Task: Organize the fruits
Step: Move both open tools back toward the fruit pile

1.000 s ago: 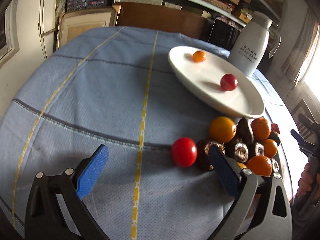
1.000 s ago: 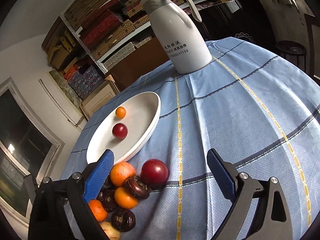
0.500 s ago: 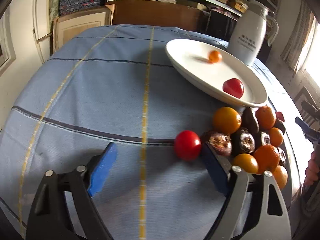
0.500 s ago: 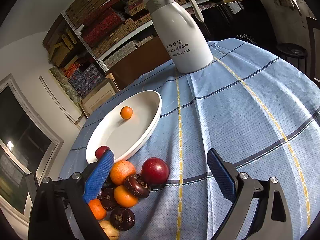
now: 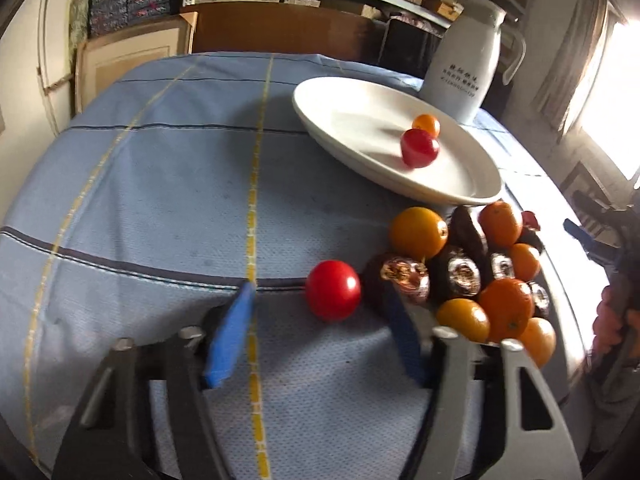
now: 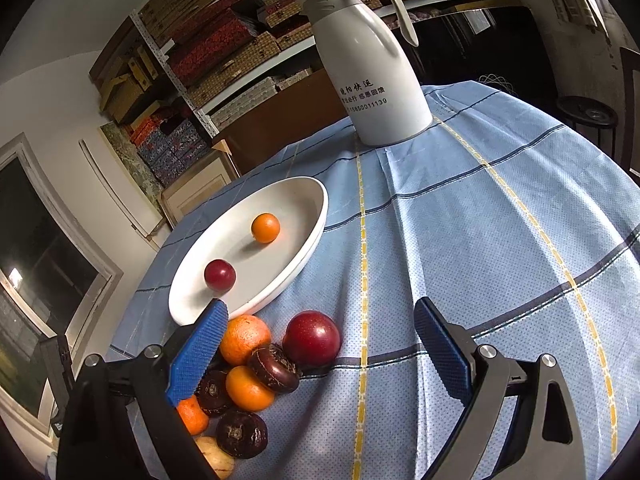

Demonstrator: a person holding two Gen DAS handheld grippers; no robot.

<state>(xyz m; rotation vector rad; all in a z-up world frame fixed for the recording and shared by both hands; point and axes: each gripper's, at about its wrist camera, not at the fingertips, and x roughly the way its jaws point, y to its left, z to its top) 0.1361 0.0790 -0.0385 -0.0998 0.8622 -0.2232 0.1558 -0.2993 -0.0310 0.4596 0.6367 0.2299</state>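
1. We see the left hand-held gripper [image 5: 320, 312] low over the desk [image 5: 140, 200], its blue pads spread partway and holding nothing. A red tomato [image 5: 333, 295] lies on the cloth between and just ahead of the pad tips, nearer the right pad, with no visible contact.
2. We see the right hand-held gripper [image 6: 320, 344] spread wide and empty. Its left pad [image 6: 198, 354] overlaps the fruit pile [image 6: 248, 384] in the view; we cannot tell whether it touches.
3. The fruit pile sits at the near rim of the white plate [image 6: 304, 248]. It groups oranges, dark brown fruits and one dark red plum [image 6: 312, 339], packed in contact with one another. In the left wrist view the pile [image 5: 472, 276] lies just right of the tomato and reaches close to the desk's right edge.
4. The plate carries a small orange fruit [image 6: 265, 228] and a small red fruit [image 6: 219, 275], apart from each other, with bare plate surface around them.
5. A white jug [image 6: 372, 76] stands upright behind the plate, near the far desk edge.
6. Open cloth extends left of the tomato in the left wrist view, and right of the plum in the right wrist view, up to the desk edges.
7. The desk edge curves away on all sides; shelves [image 6: 224, 52] stand beyond it.
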